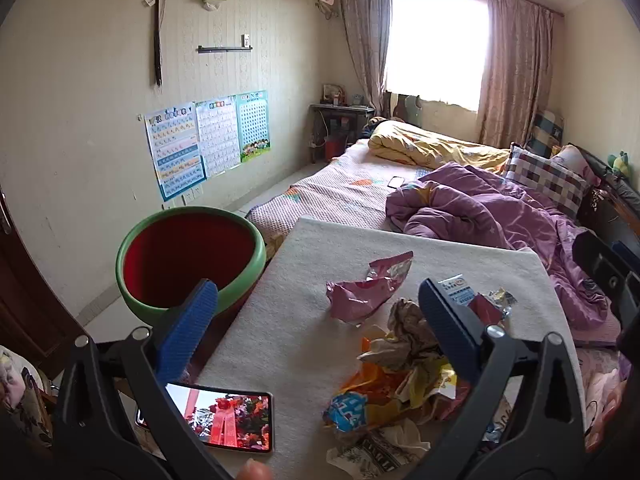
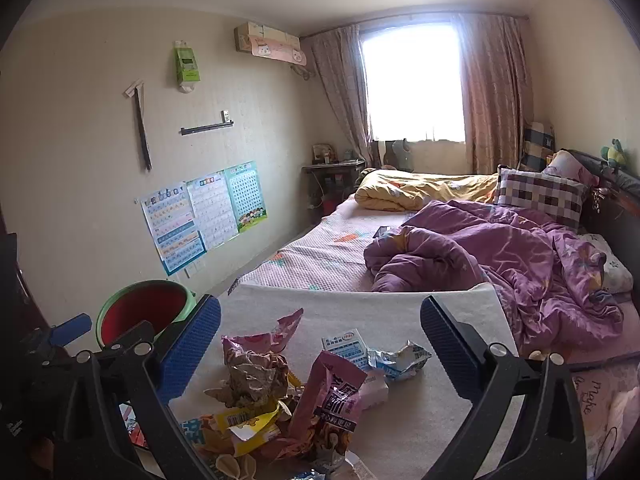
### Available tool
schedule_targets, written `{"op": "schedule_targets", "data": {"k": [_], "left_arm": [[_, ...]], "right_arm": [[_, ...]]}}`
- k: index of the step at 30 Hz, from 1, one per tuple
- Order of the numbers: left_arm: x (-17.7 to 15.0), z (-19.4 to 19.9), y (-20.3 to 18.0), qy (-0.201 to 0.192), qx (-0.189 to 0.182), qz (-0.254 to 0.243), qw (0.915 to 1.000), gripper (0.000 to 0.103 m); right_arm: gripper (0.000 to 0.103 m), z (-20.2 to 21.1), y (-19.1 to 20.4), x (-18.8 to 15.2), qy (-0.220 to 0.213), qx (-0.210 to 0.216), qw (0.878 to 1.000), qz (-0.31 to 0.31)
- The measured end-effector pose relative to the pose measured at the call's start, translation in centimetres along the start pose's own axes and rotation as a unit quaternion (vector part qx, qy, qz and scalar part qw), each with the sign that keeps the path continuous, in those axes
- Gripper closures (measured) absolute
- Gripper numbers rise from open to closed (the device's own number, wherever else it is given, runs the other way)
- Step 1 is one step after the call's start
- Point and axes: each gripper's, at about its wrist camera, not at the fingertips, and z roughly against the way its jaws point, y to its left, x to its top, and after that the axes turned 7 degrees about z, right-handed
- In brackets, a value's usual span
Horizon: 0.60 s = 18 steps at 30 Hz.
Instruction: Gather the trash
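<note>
A heap of crumpled wrappers (image 1: 404,364) lies on a grey felt-covered board (image 1: 304,344), with a pink wrapper (image 1: 368,292) apart at its far side. A green bin with a red inside (image 1: 188,260) stands at the board's left edge. My left gripper (image 1: 320,300) is open and empty above the board, its fingers either side of the pink wrapper. In the right wrist view the wrapper heap (image 2: 280,396) and a blue-white packet (image 2: 396,356) lie between the open fingers of my right gripper (image 2: 320,320), which holds nothing. The bin (image 2: 140,312) shows at the left.
A phone with a lit screen (image 1: 228,420) lies on the board's near left corner. Behind the board is a bed (image 1: 340,188) with a purple quilt (image 1: 500,216), a yellow quilt (image 1: 432,144) and a checked pillow (image 1: 544,176). The wall with posters (image 1: 208,140) is at the left.
</note>
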Motion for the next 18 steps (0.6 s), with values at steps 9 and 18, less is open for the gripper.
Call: {"op": "schedule_targets", "data": {"k": [9, 18], "left_arm": [[-0.1, 0.2, 0.9, -0.024, -0.005, 0.014, 0.9996, 0.004], [-0.1, -0.4, 1.0, 0.021, -0.01, 0.015, 0.9996, 0.004]], "right_arm": [[0.007, 0.7, 0.3, -0.2, -0.016, -0.003, 1.0, 0.006], [0.007, 0.3, -0.1, -0.5, 0.003, 0.025, 1.0, -0.009]]}}
